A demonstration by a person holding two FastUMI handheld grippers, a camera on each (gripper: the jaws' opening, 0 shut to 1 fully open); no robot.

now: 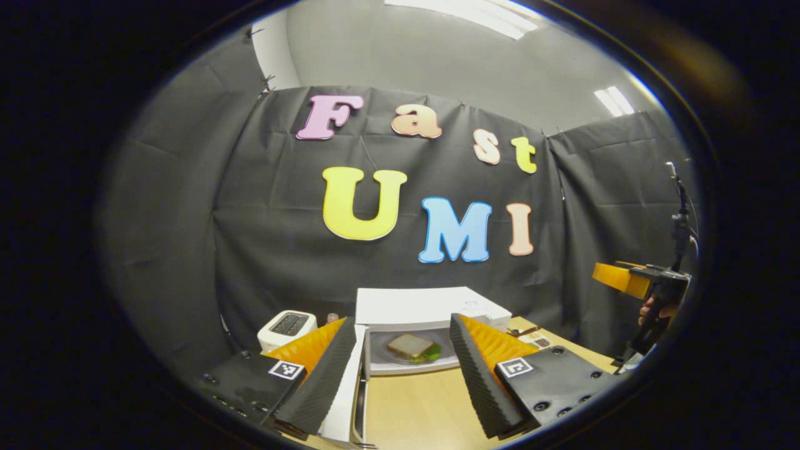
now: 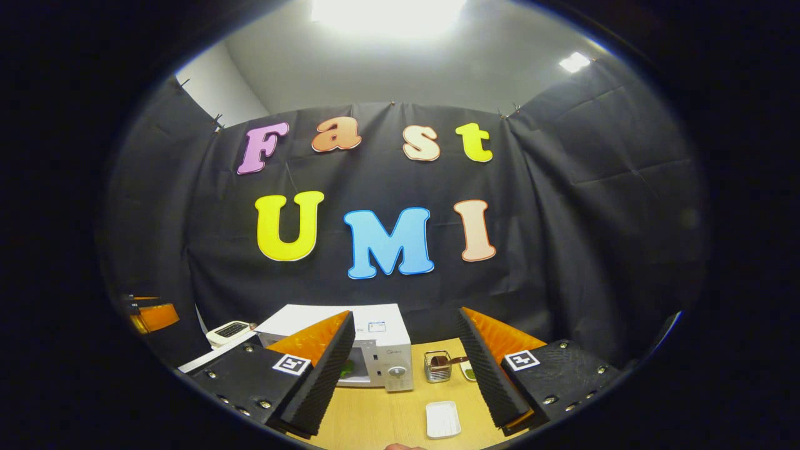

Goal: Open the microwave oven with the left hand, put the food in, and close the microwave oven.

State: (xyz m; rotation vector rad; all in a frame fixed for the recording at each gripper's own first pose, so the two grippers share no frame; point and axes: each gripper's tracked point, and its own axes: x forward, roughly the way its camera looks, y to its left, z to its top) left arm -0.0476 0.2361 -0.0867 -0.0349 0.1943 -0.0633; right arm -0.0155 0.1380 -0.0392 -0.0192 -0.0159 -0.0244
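The white microwave (image 1: 431,305) stands open on the wooden table, its door (image 1: 345,394) swung out toward me at the left. Inside lies a sandwich (image 1: 409,345) with green leaves on a plate. My left gripper (image 1: 400,322) is open in front of the cavity, and the door's edge runs just inside its left finger (image 1: 315,378) without being pinched. My right gripper (image 2: 405,312) is open and holds nothing, back from the microwave (image 2: 381,340). That gripper (image 1: 619,276) also shows far right in the left gripper view, held up by a hand (image 1: 656,309).
A white toaster (image 1: 286,328) sits left of the microwave. To its right stand a metal wire holder (image 2: 437,366) and a small dish (image 2: 467,371). A small white tray (image 2: 442,417) lies on the wooden table (image 2: 375,419) nearer me.
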